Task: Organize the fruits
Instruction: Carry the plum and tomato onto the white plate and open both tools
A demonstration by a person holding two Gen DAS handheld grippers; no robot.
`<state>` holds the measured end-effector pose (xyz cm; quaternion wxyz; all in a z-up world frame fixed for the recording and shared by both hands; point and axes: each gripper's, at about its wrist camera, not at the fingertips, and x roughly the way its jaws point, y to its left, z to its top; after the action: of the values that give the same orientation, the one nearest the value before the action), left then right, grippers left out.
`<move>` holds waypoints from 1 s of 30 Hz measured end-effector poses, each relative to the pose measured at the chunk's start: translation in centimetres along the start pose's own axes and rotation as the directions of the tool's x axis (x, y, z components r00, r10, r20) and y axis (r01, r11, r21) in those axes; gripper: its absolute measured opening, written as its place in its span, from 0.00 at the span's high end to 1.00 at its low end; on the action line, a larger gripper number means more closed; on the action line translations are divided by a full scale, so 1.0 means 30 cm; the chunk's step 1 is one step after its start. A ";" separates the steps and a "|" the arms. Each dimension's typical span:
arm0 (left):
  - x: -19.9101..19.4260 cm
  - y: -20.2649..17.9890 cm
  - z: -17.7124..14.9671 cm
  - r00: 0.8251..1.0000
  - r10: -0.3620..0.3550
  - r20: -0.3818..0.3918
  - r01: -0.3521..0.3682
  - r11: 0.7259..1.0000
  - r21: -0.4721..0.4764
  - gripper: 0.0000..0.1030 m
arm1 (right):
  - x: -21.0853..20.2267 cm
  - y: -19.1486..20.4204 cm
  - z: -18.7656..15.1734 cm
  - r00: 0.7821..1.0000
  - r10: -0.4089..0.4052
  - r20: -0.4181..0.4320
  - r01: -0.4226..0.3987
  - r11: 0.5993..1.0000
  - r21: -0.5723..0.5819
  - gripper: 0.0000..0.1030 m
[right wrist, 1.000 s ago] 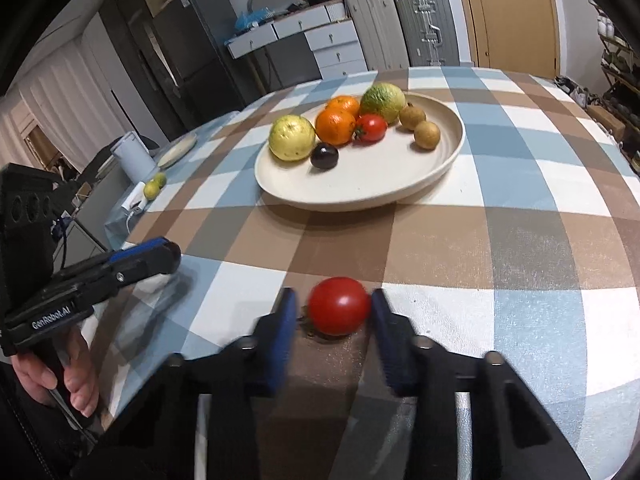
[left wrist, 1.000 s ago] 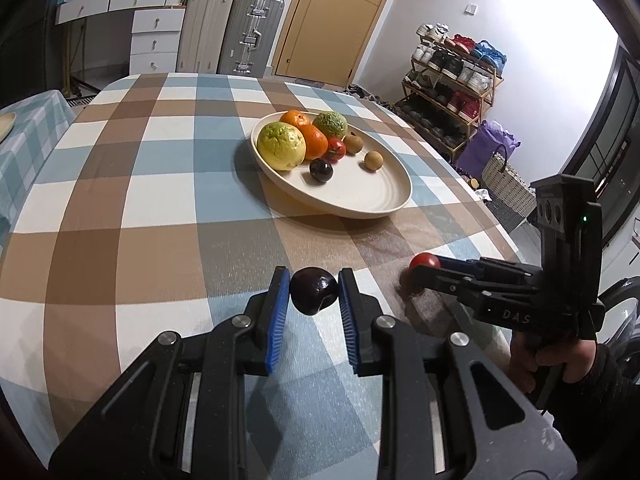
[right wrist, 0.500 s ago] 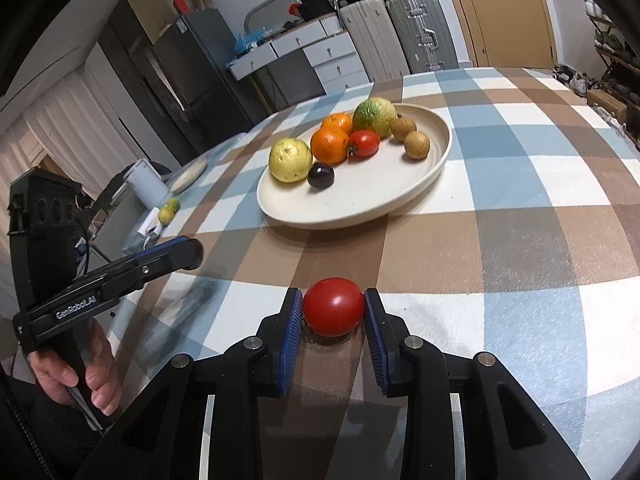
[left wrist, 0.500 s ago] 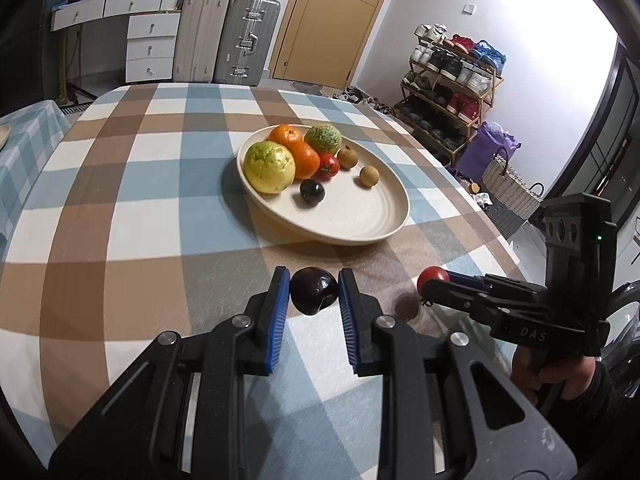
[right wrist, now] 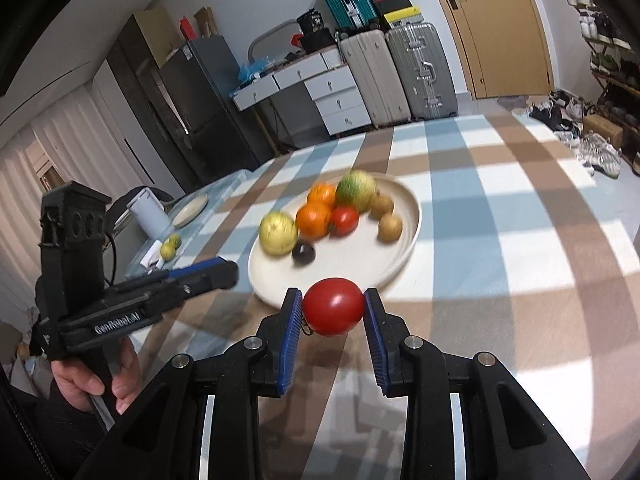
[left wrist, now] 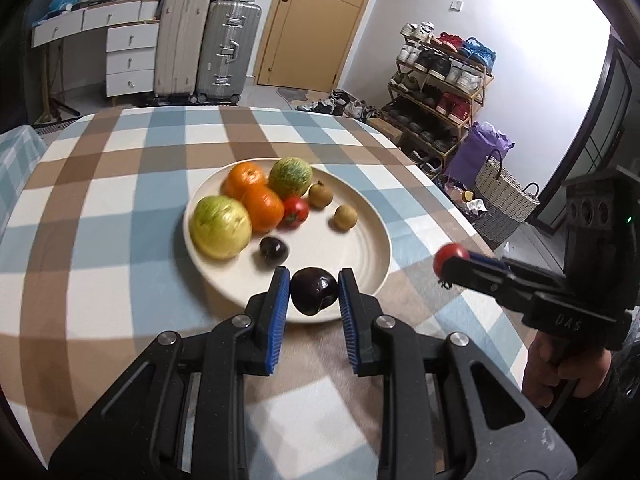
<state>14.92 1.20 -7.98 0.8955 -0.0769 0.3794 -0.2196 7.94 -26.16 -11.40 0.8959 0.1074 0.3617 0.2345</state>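
Counter (left wrist: 100, 208) wearing a blue, brown and white checked cloth. Two suitcases (left wrist: 208, 48) standing upright beside white drawers (left wrist: 128, 60). Wooden door (left wrist: 316, 20) sitting closed. Shoe rack (left wrist: 440, 80) holding shoes; wicker basket (left wrist: 500, 196) and purple bag (left wrist: 476, 152) resting near it. Dark fridge (right wrist: 200, 96) standing against the wall.

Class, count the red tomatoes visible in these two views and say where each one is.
2. One tomato is gripped in the right tool; the other lies on the plate beside the oranges. More could be hidden behind the larger fruit.
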 end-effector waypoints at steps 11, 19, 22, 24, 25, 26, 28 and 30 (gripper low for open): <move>0.173 -0.018 0.123 1.000 -0.005 -0.005 0.005 1.000 0.011 0.79 | 0.117 -0.042 0.186 0.999 0.038 0.008 -0.038 0.998 -0.042 0.69; 0.275 -0.021 0.147 1.000 -0.011 -0.029 0.011 1.000 0.029 0.79 | 0.234 -0.073 0.259 0.999 0.047 -0.011 -0.048 0.997 -0.057 0.69; 0.303 -0.021 0.146 0.999 -0.008 -0.042 0.010 0.999 0.037 0.79 | 0.276 -0.090 0.273 0.998 0.047 -0.029 -0.048 0.997 -0.053 0.69; 0.321 -0.019 0.145 0.999 -0.010 -0.051 0.012 0.999 0.039 0.79 | 0.299 -0.095 0.275 0.998 0.042 -0.041 -0.044 0.997 -0.061 0.69; 0.328 -0.017 0.144 0.999 -0.009 -0.053 0.011 0.999 0.041 0.79 | 0.309 -0.097 0.274 0.998 0.039 -0.046 -0.042 0.997 -0.065 0.69; 0.334 -0.016 0.142 0.998 -0.009 -0.057 0.012 0.999 0.042 0.79 | 0.318 -0.099 0.274 0.998 0.036 -0.050 -0.040 0.997 -0.068 0.69; 0.343 -0.013 0.139 0.998 -0.008 -0.062 0.011 0.999 0.045 0.79 | 0.336 -0.105 0.272 0.997 0.037 -0.061 -0.041 0.997 -0.068 0.69; 0.350 -0.011 0.137 0.998 -0.007 -0.066 0.010 0.999 0.048 0.79 | 0.350 -0.111 0.270 0.997 0.042 -0.067 -0.047 0.997 -0.065 0.69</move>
<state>24.19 -3.96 -11.78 0.8833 -0.0496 0.4028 -0.2347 21.34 -24.00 -13.11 0.8811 0.0779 0.3805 0.2697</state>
